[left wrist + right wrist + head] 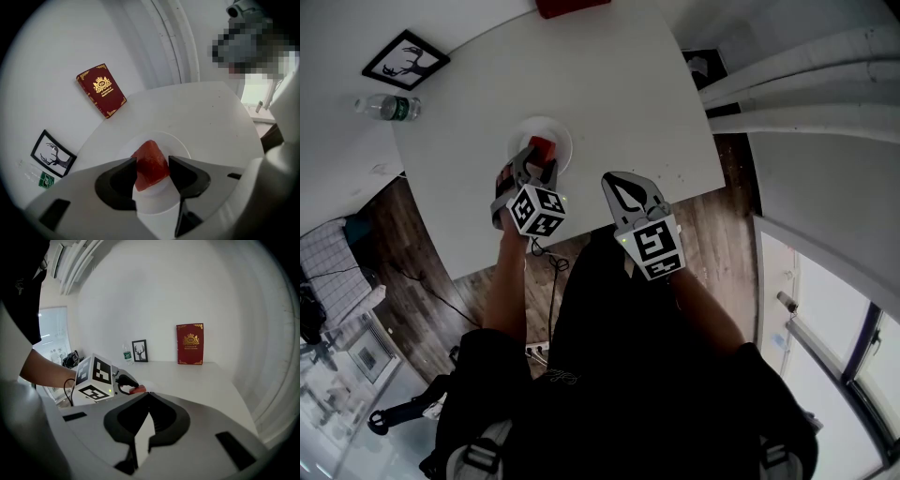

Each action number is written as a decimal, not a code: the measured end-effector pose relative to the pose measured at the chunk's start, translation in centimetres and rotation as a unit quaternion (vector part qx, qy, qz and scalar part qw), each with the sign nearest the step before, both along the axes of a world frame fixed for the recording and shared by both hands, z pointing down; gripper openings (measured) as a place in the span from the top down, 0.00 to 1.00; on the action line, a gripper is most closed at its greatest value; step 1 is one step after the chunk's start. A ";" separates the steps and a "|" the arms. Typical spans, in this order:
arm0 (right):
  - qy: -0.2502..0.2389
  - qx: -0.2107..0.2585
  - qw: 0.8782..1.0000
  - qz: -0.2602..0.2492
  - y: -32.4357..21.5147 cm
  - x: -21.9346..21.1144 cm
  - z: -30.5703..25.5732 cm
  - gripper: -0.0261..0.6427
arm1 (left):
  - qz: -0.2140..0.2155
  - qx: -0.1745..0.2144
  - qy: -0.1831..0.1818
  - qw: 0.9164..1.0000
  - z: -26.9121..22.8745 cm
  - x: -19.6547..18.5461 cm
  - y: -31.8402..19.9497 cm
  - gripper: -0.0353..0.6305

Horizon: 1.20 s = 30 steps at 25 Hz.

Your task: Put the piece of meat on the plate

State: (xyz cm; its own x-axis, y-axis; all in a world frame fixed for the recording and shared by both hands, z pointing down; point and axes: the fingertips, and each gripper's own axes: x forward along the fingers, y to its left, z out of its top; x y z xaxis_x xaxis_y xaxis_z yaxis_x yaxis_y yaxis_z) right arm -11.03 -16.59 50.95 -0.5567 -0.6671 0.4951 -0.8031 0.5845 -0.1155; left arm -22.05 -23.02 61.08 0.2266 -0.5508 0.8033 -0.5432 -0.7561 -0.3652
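Note:
A red wedge of meat (pixel 150 164) rests on the small white plate (pixel 183 149) near the front of the white table (pixel 619 84). My left gripper (pixel 152 161) points down over the plate, its jaws standing wide on either side of the meat, close to its flanks without pinching it. From the head view the meat (pixel 543 147) shows just beyond the left gripper (pixel 536 161), on the plate (pixel 555 129). My right gripper (pixel 615 178) hovers to the right of the plate, above the table's front edge, with its tips together and nothing between them. The right gripper view shows its jaws (pixel 149 394) meeting.
A red book (pixel 101 90) stands against the wall at the table's far side. A framed deer picture (pixel 405 59) and a water bottle (pixel 389 107) sit at the far left. The table's front edge runs just below both grippers, with wooden floor beneath.

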 end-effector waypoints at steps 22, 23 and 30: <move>0.004 0.003 1.000 -0.009 -0.2 0.3 -0.6 0.93 | -0.054 -0.036 0.071 0.995 -0.7 0.8 -0.1 0.61; 0.003 0.003 1.000 -0.009 -0.2 0.3 -0.6 0.93 | -0.055 -0.036 0.073 0.995 -0.8 0.9 0.0 0.61; -0.001 0.004 1.000 -0.020 0.0 0.5 -0.9 0.93 | -0.085 -0.025 0.116 0.989 -3.3 2.1 0.4 0.61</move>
